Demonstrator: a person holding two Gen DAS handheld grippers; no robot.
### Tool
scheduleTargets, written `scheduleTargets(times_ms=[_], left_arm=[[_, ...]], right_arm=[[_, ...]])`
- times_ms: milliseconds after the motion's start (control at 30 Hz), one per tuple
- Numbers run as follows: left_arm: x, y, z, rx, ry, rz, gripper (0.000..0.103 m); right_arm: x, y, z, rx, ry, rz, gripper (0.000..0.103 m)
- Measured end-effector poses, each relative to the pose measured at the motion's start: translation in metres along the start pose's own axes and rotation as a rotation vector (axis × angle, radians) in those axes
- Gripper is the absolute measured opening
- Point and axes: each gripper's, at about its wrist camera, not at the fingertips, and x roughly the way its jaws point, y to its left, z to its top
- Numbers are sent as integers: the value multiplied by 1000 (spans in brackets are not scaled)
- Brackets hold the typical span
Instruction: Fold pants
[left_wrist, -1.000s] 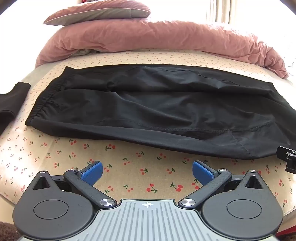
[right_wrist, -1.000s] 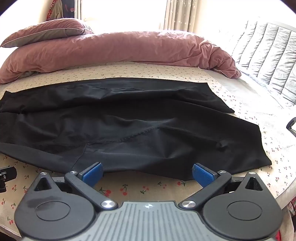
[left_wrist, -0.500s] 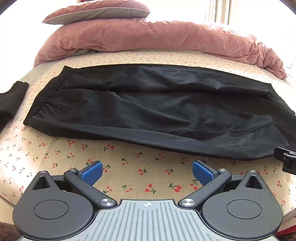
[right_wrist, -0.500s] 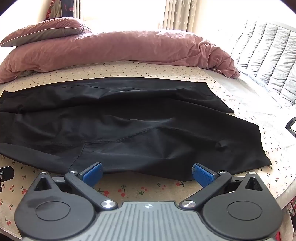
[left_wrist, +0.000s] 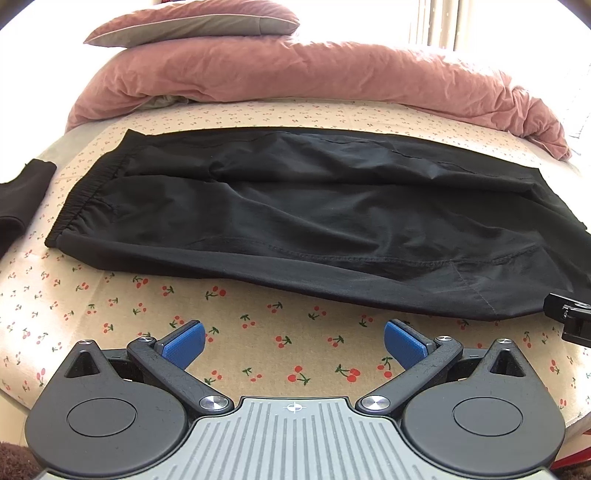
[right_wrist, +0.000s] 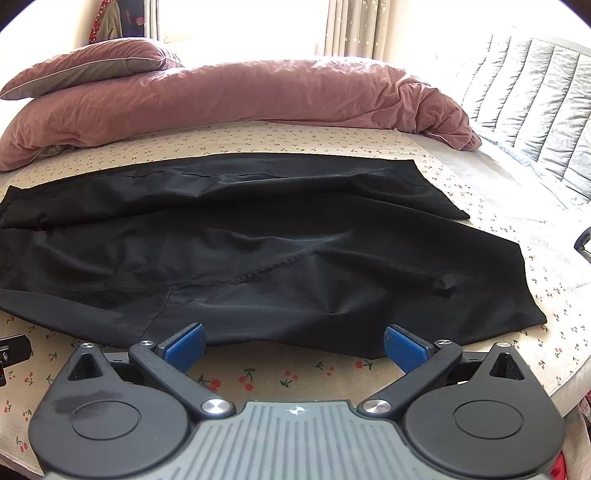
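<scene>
Across the middle of both frames, black pants (left_wrist: 314, 218) lie flat on a cherry-print bedsheet (left_wrist: 258, 332), their long axis running left to right. From the left wrist view the gathered elastic waistband (left_wrist: 83, 195) sits at the left of the frame and the legs stretch off toward the right edge; from the right wrist view (right_wrist: 258, 251) the 2 leg hems end at the right of the frame, the upper leg splayed a little away from the lower one. I can read no brand, label or writing on the pants or the sheet; the only mark is a small crosshair symbol on each gripper's grey ribbed body. At the bottom of the left view, the left gripper (left_wrist: 294, 341) hovers over bare sheet just short of the near seam, its blue pads (left_wrist: 183, 344) spread wide with nothing between them. At the bottom of the right view, the right gripper (right_wrist: 294, 343) is likewise spread wide and empty, its pads (right_wrist: 404, 347) right at the near edge of the lower leg. A pink duvet (right_wrist: 240, 99) and pillow (right_wrist: 88, 66) fill the upper part of the frame, and another dark garment (left_wrist: 22, 199) lies at the left edge.
</scene>
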Motion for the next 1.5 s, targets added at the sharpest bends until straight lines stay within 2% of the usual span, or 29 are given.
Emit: scheduleTargets(times_ms=[1500], left_arm=[[0, 7, 1, -18, 2, -1, 103]], right_arm=[[-1, 1, 3, 32, -6, 27, 103]])
